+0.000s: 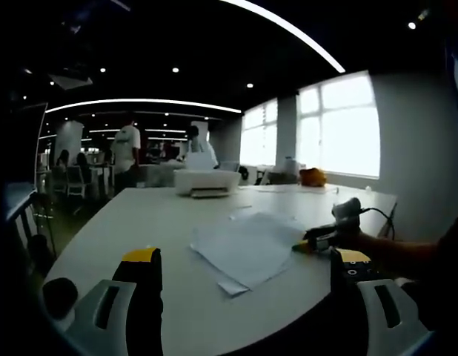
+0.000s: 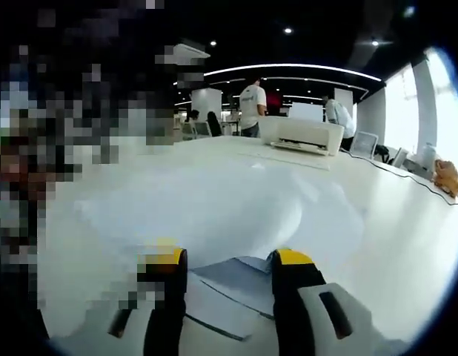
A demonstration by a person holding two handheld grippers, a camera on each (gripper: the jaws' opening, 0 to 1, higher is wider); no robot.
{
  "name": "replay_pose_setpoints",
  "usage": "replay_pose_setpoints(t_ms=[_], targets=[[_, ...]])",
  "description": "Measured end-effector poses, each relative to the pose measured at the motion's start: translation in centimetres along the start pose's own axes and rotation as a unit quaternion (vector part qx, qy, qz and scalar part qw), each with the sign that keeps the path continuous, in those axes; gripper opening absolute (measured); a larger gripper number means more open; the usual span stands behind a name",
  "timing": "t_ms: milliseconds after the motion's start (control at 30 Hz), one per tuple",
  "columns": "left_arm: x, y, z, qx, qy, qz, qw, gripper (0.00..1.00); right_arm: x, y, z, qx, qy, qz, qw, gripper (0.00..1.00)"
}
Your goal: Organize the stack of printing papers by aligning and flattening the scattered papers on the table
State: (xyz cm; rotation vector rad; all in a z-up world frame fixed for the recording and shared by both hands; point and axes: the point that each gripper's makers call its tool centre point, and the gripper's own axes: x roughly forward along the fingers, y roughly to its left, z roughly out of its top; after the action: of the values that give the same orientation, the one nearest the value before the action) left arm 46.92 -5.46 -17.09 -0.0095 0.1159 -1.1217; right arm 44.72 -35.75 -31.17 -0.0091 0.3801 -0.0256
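A loose stack of white printing papers (image 1: pixel 247 248) lies fanned out on the white table (image 1: pixel 140 222). My left gripper (image 1: pixel 247 259) is held back near the table's front edge, short of the stack, its yellow-tipped jaws wide open and empty. My right gripper (image 1: pixel 318 239) reaches in from the right, and its yellow tip meets the stack's right edge. In the right gripper view the papers (image 2: pixel 214 211) bulge upward just beyond my right gripper (image 2: pixel 227 261). Its jaws stand apart, with the sheets' near edges showing in the gap.
A white printer (image 1: pixel 207 182) (image 2: pixel 303 135) stands at the table's far end. An orange object (image 1: pixel 313 176) and a cable (image 1: pixel 377 215) lie on the window side. People stand beyond the table among chairs. A person's arm (image 1: pixel 396 252) holds the right gripper.
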Motion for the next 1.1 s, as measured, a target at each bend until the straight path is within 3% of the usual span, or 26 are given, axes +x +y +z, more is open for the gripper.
replay_pose_setpoints(t_ms=[300,400,533,1100], targets=[[0.4,-0.1,0.3,0.005,0.003,-0.002,1.0,0.97,0.0,0.8,0.1,-0.015,-0.001,0.014,0.9998,0.27],[0.5,0.0,-0.1,0.008,0.01,0.001,0.9999,0.97,0.0,1.3,0.1,-0.035,-0.002,0.024,0.9991,0.13],[0.4,0.1,-0.1,0.008,0.009,0.002,0.9999,0.97,0.0,1.4,0.2,-0.044,-0.004,0.02,0.9988,0.11],[0.6,0.0,-0.3,0.007,0.01,0.0,0.9999,0.97,-0.4,1.6,0.3,0.028,-0.001,0.047,0.9985,0.0]])
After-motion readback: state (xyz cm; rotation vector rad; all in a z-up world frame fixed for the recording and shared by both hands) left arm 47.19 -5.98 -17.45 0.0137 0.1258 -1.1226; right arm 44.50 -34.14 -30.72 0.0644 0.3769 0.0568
